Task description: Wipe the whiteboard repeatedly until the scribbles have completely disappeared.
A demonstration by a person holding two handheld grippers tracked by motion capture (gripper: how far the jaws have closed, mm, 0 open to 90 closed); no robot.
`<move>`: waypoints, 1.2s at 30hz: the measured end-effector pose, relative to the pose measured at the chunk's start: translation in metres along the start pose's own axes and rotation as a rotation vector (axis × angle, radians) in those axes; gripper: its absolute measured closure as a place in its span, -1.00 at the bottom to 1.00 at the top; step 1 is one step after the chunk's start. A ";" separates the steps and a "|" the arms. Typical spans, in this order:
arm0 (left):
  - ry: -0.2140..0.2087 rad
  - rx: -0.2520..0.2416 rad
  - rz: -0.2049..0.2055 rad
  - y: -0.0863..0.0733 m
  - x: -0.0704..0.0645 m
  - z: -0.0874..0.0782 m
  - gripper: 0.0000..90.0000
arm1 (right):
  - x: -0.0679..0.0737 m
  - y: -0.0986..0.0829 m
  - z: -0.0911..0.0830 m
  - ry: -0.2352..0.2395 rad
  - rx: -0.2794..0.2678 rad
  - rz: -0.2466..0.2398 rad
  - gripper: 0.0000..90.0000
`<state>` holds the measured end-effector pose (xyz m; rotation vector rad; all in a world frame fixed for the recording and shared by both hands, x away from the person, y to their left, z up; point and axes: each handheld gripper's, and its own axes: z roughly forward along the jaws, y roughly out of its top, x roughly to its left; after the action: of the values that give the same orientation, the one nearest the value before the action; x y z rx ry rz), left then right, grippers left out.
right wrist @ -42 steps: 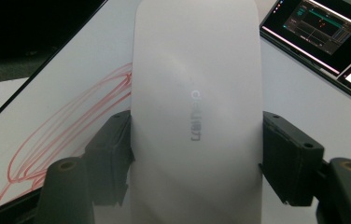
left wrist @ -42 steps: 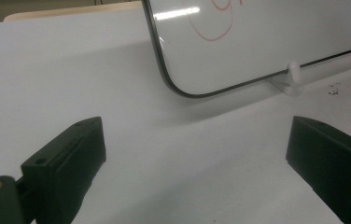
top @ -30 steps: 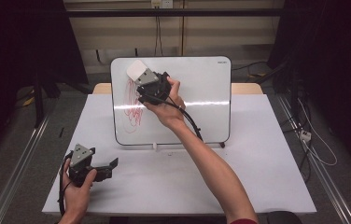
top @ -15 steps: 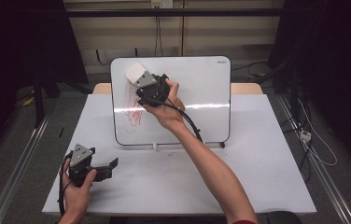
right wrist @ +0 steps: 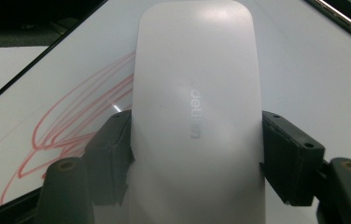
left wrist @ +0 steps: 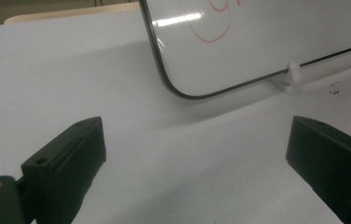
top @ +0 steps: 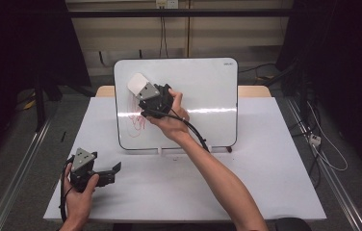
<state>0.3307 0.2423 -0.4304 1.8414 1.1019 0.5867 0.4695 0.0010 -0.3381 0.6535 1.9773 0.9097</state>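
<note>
**Against the board: eraser pinched flat, ready for the red scribble**

Between my right jaws sits the white eraser (right wrist: 197,116), clamped across its waist so that its felt side faces the whiteboard (top: 203,96) and its long body sticks out past the jaw tips. I hold it this way so that the jaws stay clear of the board while the eraser does the rubbing. My right gripper (top: 156,100) presses it near the board's upper left part, just above the red scribble (top: 135,120), which I judge to be the marks that the wiping is meant for; loops of that red line run beside the eraser in the right gripper view.

My left gripper (top: 103,174) rests low on the tabletop (top: 265,163), well apart from the board, its jaws spread wide with nothing between them; it has no share in the wiping, so it waits out of the way. Small white feet (left wrist: 293,74) prop the whiteboard upright at the tabletop's far side, tilted back a little, which lets me push against it from the front.
</note>
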 end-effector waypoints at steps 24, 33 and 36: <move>-0.004 -0.002 0.003 0.000 -0.001 0.000 -0.89 | -0.011 0.005 0.001 -0.008 -0.010 0.003 -0.30; 0.001 -0.002 0.005 0.000 0.000 -0.001 -0.89 | -0.024 0.014 0.004 -0.029 -0.008 0.019 -0.30; -0.001 -0.001 0.002 0.000 0.000 0.000 -0.89 | -0.021 0.013 0.003 -0.041 -0.010 0.013 -0.30</move>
<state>0.3304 0.2421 -0.4305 1.8423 1.0994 0.5874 0.4844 -0.0047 -0.3189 0.6748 1.9331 0.9064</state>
